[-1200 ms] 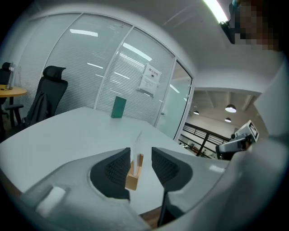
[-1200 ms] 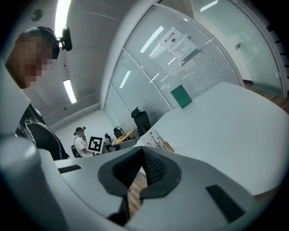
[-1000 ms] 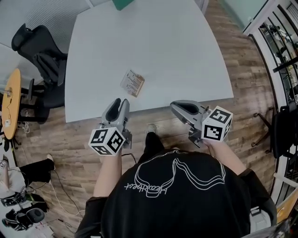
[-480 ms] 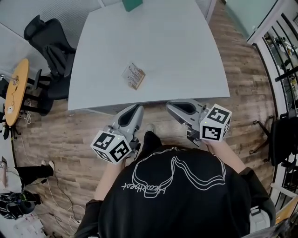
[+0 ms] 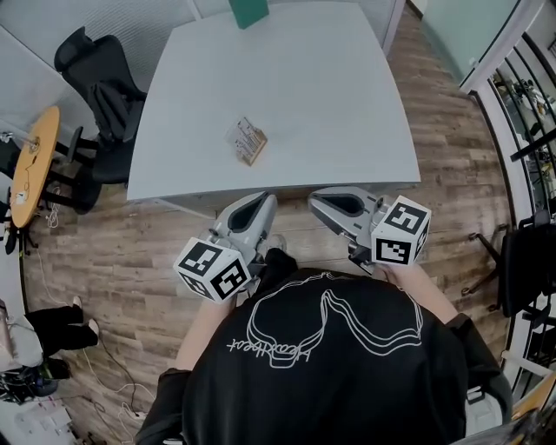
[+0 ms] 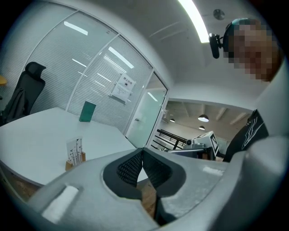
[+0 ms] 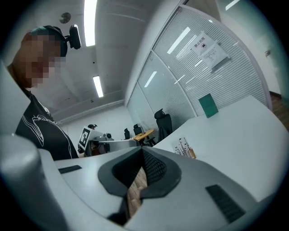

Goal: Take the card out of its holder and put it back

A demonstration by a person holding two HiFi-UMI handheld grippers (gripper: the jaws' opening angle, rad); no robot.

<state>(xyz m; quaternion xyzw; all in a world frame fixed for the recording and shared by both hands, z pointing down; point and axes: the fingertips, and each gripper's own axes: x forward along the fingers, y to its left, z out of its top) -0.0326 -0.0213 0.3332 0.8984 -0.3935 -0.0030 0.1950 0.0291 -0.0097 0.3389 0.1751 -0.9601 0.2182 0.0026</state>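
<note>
A printed card stands upright in a small wooden holder (image 5: 246,142) near the front of the white table (image 5: 330,104). In the left gripper view the card (image 6: 75,150) appears at the left, and in the right gripper view the card (image 7: 184,147) is right of centre. Both grippers hover over the floor in front of the table edge, short of the card. My left gripper (image 5: 266,200) points up and to the right, its jaws (image 6: 142,150) shut on nothing. The right gripper (image 5: 315,197) points left with its tips together (image 7: 142,149), also empty.
A green object (image 5: 250,10) stands at the table's far edge. Black office chairs (image 5: 95,83) and a round wooden side table (image 5: 30,165) are at the left. A metal railing (image 5: 521,113) runs along the right. Wooden floor (image 5: 130,252) lies beneath the grippers.
My left gripper has swung from pointing straight ahead to pointing right, toward the other gripper, and its jaws have closed. The right gripper has hardly moved.
</note>
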